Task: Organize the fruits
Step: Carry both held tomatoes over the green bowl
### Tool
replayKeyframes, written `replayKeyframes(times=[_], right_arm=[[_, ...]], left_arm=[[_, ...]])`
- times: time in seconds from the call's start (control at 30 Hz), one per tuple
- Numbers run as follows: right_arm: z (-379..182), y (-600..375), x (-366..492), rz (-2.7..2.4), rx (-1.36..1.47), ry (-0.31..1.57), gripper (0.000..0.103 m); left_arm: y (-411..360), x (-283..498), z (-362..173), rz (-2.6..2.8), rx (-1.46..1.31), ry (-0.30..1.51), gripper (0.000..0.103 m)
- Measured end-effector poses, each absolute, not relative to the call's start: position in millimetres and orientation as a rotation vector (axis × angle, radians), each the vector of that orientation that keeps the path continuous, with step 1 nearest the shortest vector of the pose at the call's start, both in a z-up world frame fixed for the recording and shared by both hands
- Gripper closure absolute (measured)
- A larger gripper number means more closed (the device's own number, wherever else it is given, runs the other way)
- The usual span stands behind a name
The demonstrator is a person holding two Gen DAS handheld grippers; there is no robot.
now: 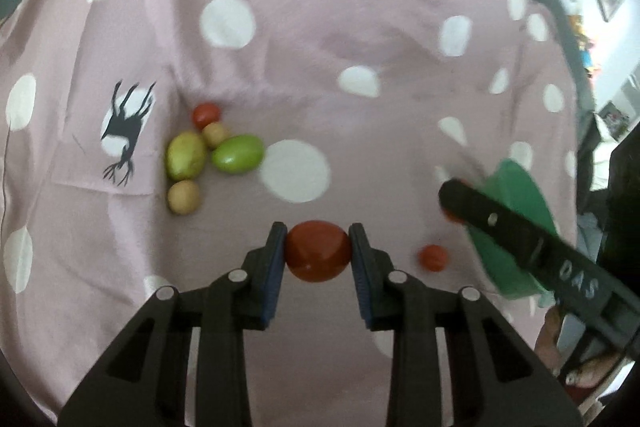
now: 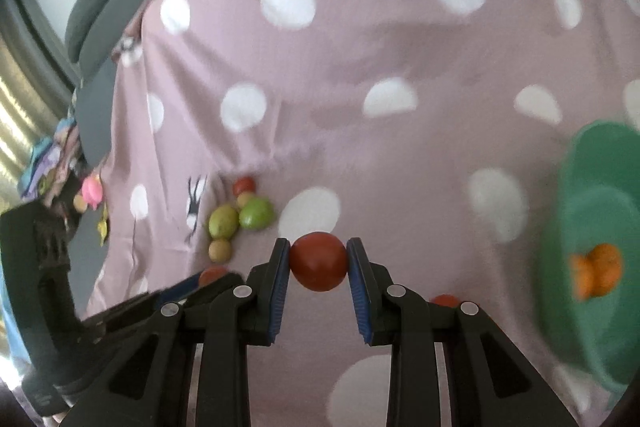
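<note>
Five fruits sit clustered at the far left: two green fruits (image 1: 237,153) (image 1: 186,155), two small tan ones (image 1: 183,197) (image 1: 215,133) and one small red one (image 1: 206,113). Two large red tomatoes (image 1: 318,251) (image 2: 318,261) are held, one per gripper. One small red fruit (image 1: 433,257) lies near right. One green bowl (image 2: 592,339) holds one orange fruit (image 2: 598,270).

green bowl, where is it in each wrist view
Left wrist view: the green bowl sits at the right edge, partly behind the right claw.
Right wrist view: the green bowl fills the right edge, with orange fruit inside.
Shared landmark: the pile of green and tan fruits on the pink dotted cloth.
</note>
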State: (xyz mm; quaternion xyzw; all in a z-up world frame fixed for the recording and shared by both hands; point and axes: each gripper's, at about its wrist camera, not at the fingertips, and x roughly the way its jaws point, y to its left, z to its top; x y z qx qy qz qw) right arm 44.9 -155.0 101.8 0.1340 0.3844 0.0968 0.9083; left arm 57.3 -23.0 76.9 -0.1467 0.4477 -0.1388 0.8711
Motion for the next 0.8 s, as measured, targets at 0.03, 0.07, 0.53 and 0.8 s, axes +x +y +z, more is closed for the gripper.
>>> replayKeyframes(times=[0.03, 0.07, 0.53, 0.8], right_arm=[[108.7, -161.7, 38.6, 0.176, 0.277, 0.764, 0.072], [113.9, -167.1, 33.8, 0.155, 0.279, 0.743, 0.072], [157.4, -246.4, -20.2, -0.124, 0.314, 0.534, 0.072], [151.1, -295.8, -35.9, -0.262, 0.393, 0.524, 0.072]], left_arm=[[-27.3, 55.4, 83.3, -0.306, -0.299, 0.920, 0.072], [-32.0, 53.6, 89.5, -0.323, -0.297, 0.907, 0.072], [-141.5, 54.6, 120.1, -0.514, -0.190, 0.835, 0.072], [-198.6, 61.2, 123.0, -0.584, -0.122, 0.838, 0.072]])
